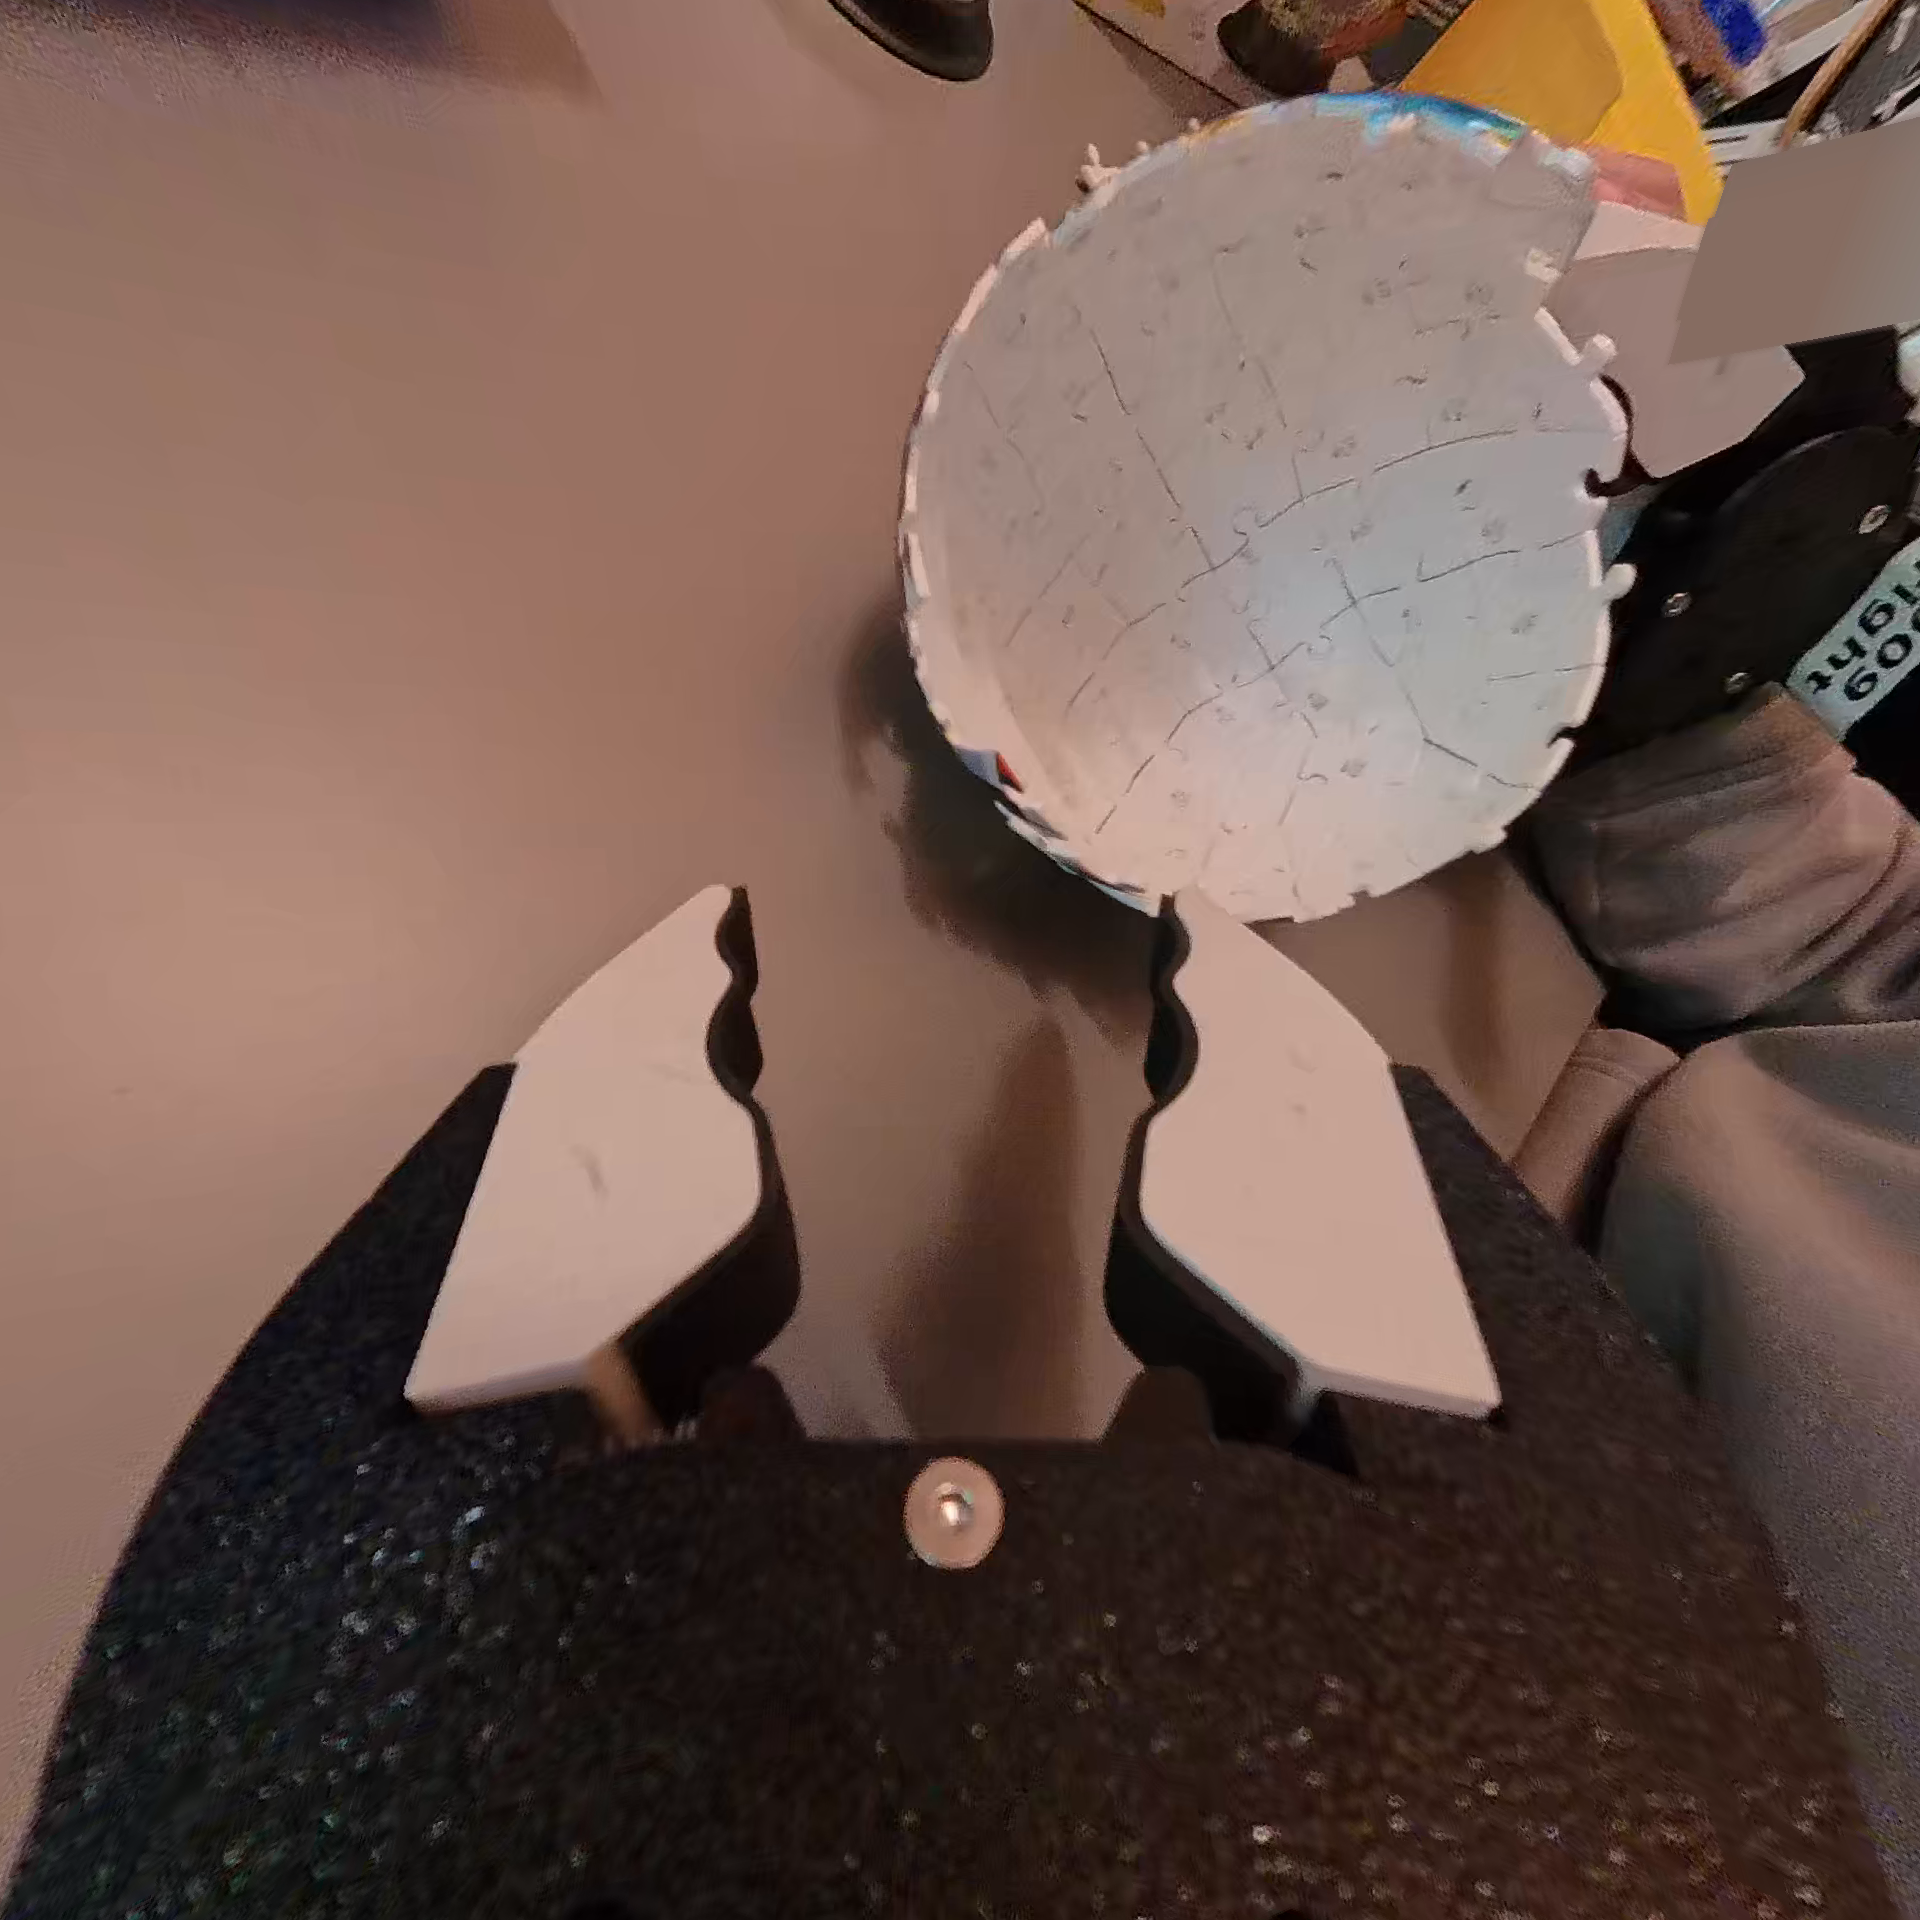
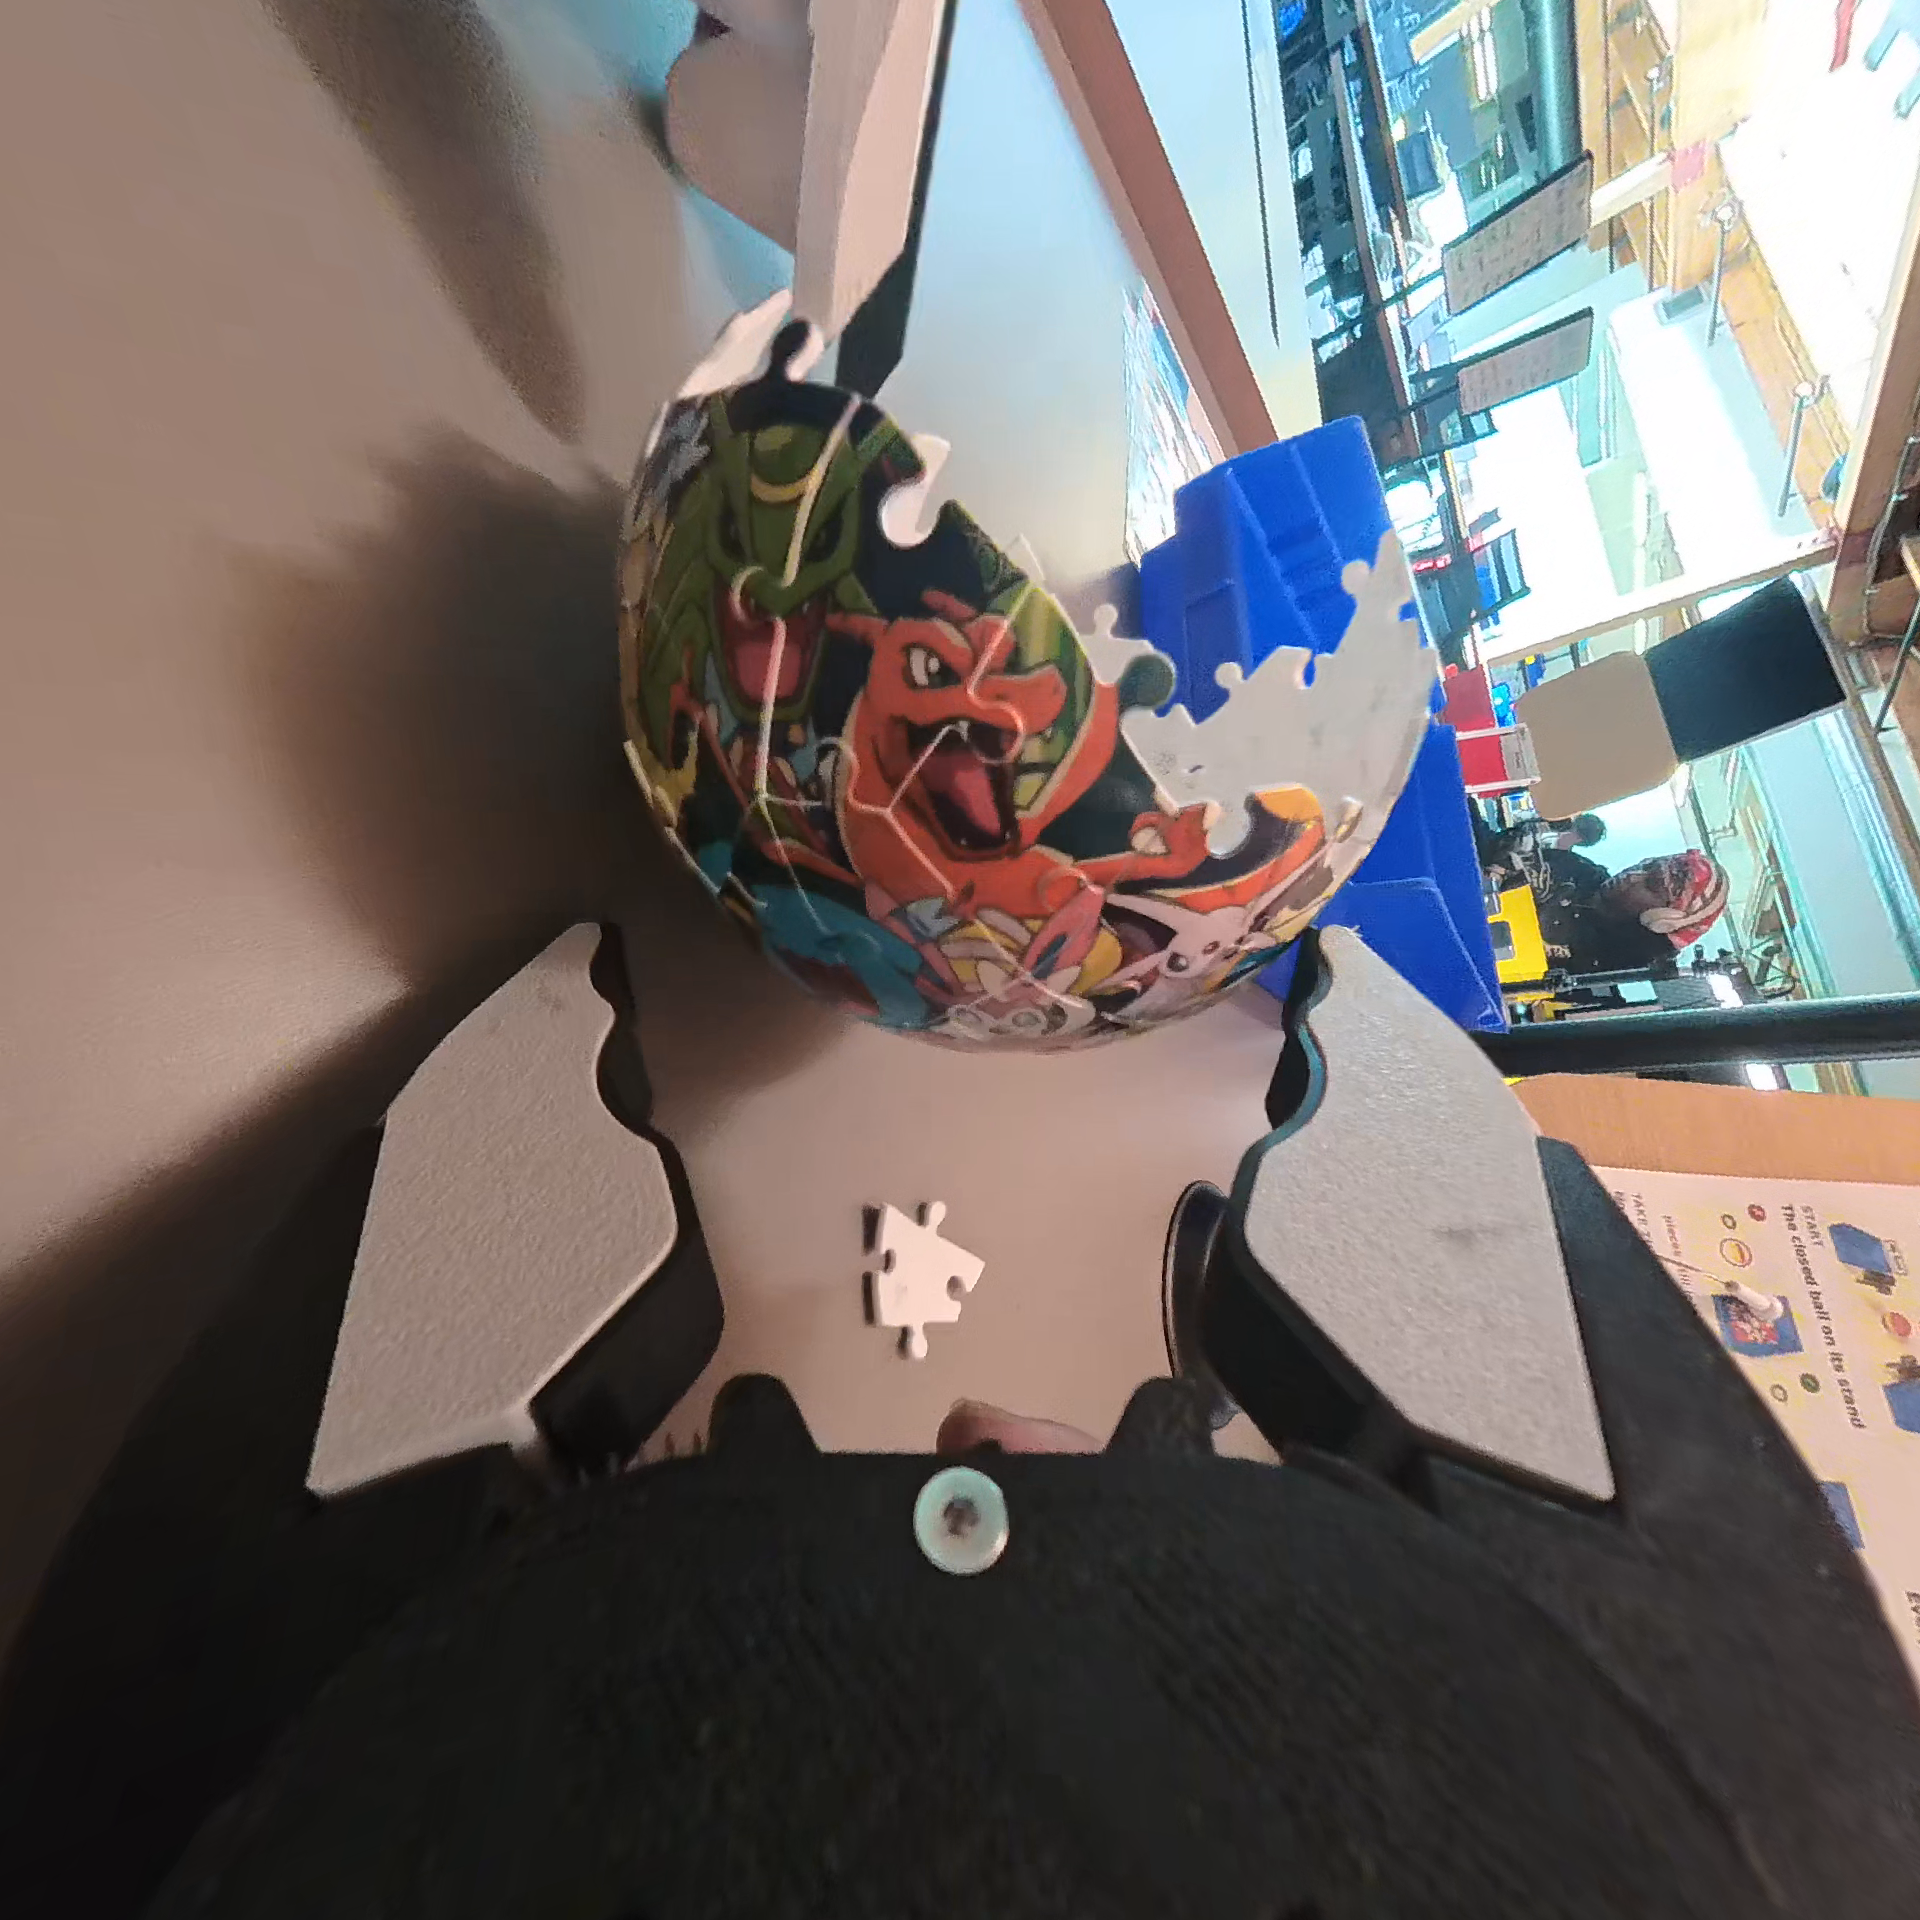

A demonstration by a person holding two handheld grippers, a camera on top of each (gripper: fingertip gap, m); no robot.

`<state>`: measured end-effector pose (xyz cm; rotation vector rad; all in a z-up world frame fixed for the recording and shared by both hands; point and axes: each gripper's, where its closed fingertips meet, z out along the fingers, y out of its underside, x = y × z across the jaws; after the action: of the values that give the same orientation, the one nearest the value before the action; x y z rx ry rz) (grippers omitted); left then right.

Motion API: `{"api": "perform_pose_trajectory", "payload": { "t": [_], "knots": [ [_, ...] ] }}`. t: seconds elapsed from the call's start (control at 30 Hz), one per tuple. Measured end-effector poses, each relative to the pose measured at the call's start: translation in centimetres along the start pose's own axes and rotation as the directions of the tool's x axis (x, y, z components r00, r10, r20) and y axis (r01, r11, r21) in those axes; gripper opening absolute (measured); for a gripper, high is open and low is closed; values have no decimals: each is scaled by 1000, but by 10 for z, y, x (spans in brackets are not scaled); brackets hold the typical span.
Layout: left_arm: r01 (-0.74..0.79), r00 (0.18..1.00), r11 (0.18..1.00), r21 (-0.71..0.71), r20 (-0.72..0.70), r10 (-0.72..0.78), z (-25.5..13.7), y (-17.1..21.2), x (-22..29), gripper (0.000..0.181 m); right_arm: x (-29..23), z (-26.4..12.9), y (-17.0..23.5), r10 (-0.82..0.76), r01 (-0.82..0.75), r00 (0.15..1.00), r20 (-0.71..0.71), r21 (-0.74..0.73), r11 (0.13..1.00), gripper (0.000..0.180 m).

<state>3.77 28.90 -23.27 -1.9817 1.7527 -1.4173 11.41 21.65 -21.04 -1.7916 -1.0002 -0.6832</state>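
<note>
A partly built puzzle ball is a hollow shell with a jagged open rim. The left wrist view shows its white inside [image 1: 1247, 520]. The right wrist view shows its outside [image 2: 914, 748], printed with colourful cartoon creatures. My left gripper [image 1: 951, 904] is open and empty, its right fingertip at the shell's lower rim. One of its fingers [image 2: 862, 208] shows at the shell's edge in the right wrist view. My right gripper [image 2: 966, 935] is open and empty, its tips just short of the ball. A loose white puzzle piece [image 2: 914, 1283] lies on the table between its fingers.
A beige table [image 1: 364, 623] bears the ball. Blue bins [image 2: 1299, 582] stand behind the ball. A printed instruction sheet [image 2: 1818, 1320] lies at the right on a brown board [image 2: 1662, 1122]. The right gripper's black body [image 1: 1766, 582] and a grey sleeve [image 1: 1714, 883] are beside the shell. A yellow object [image 1: 1558, 73] lies beyond. My left tips are about 45 centimeters from the yellow object [image 1: 1558, 73], my right tips only 35 centimeters.
</note>
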Motion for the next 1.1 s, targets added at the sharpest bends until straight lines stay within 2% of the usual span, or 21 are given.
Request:
{"api": "perform_pose_trajectory", "payload": {
  "t": [0.13, 0.27, 0.5, 0.6, 0.73, 0.83, 0.97, 1.1],
  "knots": [
    [32, 991, 999, 27, -128, -29, 2, -1, 18, 69, -1, -3, 1, -2, 2, 1000, -15, -1, 1000, 115],
    [-32, 983, 999, -32, -181, 26, 5, 9, 32, 61, -4, -8, 5, 13, -13, 1000, -16, -1, 1000, 111],
    [-1, 951, 999, -53, -310, -15, 12, 5, 51, 61, -13, -24, 7, 23, -24, 999, 28, 18, 1000, 110],
    [14, 947, 999, -48, -321, -29, 18, 0, 52, 59, -18, -32, 8, 20, -21, 999, 43, 23, 1000, 108],
    [29, 972, 998, -57, -233, -41, 26, -8, 47, 55, -23, -38, 5, 15, -16, 999, 49, 30, 999, 107],
    [40, 994, 996, -77, -95, -48, 28, -15, 36, 46, -27, -43, 1, 0, -3, 999, 49, 48, 999, 107],
    [-44, 986, 989, -140, 154, 66, 28, -24, 13, 44, -30, -45, -1, -2, -1, 999, 44, 65, 998, 104],
    [-102, 964, 967, -233, 216, 154, 37, -37, 7, 43, -30, -44, -1, 11, -13, 999, 35, 74, 997, 104]
  ]
}}
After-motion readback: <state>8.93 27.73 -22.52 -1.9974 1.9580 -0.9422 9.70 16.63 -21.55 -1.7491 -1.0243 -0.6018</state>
